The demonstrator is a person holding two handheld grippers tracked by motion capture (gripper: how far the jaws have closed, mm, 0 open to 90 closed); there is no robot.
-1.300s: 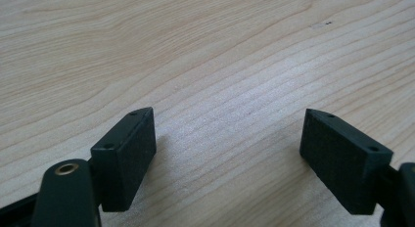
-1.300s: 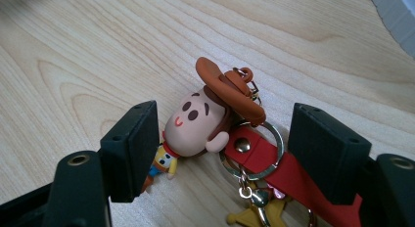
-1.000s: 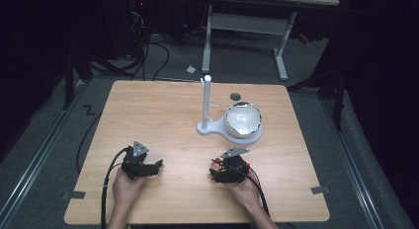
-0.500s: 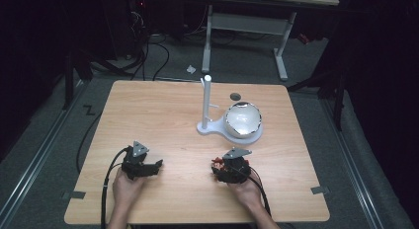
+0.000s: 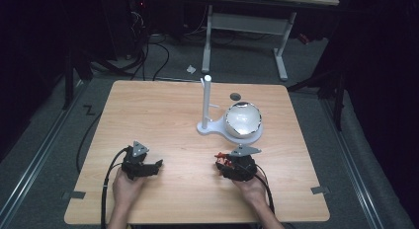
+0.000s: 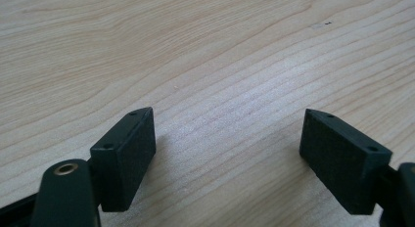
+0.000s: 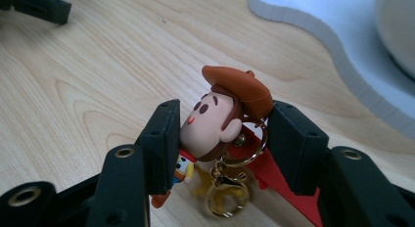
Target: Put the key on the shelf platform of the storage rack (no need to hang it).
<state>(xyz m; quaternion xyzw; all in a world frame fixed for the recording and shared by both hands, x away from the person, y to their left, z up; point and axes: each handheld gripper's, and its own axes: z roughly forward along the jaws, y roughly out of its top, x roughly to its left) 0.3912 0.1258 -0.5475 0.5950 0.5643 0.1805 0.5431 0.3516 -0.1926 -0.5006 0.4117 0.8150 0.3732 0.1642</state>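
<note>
Right gripper (image 7: 222, 139) clamped on cowboy keychain (image 7: 220, 126), near white stand (image 5: 217, 123). Left gripper (image 6: 227, 153) jaws apart over bare table (image 5: 163, 110), farther from the stand.

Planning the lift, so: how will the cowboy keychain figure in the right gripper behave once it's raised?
The cowboy keychain figure looks like soft moulded rubber, so it probably gives a little and grips well. It seems small and light. Its gold ring and clasp hang loose below, so they will likely swing. The right gripper pinches the rounded head, which might pivot.
</note>
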